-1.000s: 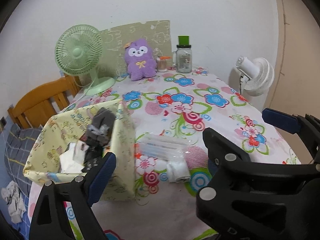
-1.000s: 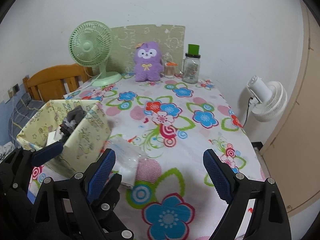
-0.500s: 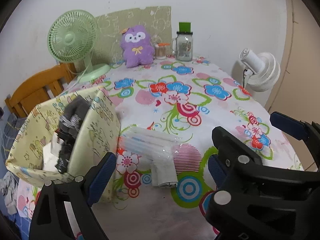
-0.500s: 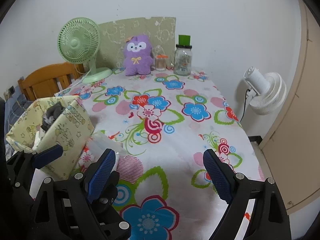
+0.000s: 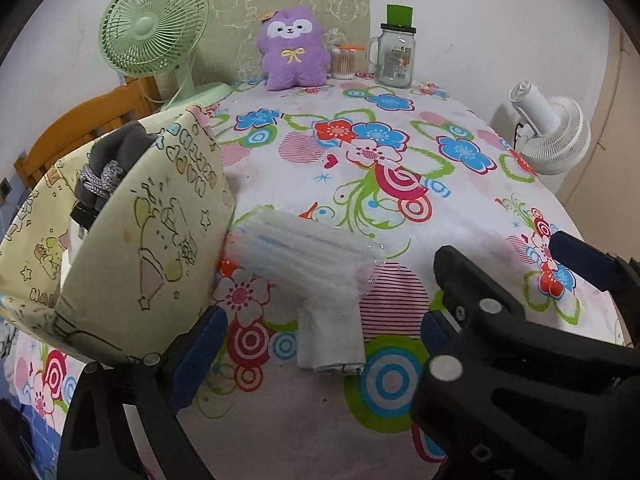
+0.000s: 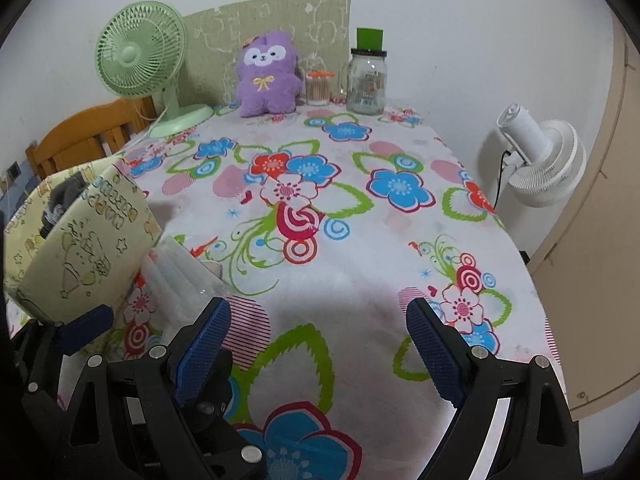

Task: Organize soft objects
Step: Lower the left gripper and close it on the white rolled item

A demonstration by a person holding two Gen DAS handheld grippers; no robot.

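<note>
- Left gripper (image 5: 320, 344): sits at the bottom of the left wrist view, fingers spread wide, holding nothing.
- Right gripper (image 6: 318, 350): sits at the bottom of the right wrist view, fingers equally wide apart and empty. Its black frame also fills the lower right of the left wrist view.
- Rolled white cloth (image 5: 331, 338): lies on the flowered surface (image 5: 440, 168) at centre frame in the left wrist view, in line with the gap between the left fingers but not touched by them.
- Clear plastic packet (image 5: 298, 254): holds white layered items, lies just above the cloth in frame and touches it. Its left end sits just beside the fabric bin (image 5: 160, 232).
- Fabric bin: occupies the left of both views. A grey sock (image 5: 110, 162) pokes over its rim.
- Handling, cloth: judged light, soft and compressible. A pinch across the middle of the roll should hold, whereas an end grip risks unrolling it.
- Handling, packet: judged light, with slippery, crinkly film. A firm squeeze across the short side is advised, since the contents may shift.
- Purple plush toy (image 6: 267, 76): stands well apart at the top of frame, beside a green fan (image 6: 140, 52) and a glass jar (image 6: 366, 80).
- Visibility: the bin's interior is mostly hidden by its near wall. White and dark items inside cannot be identified.
- Visibility: the right wrist view hides the cloth behind a finger, and the packet contents cannot be made out.
</note>
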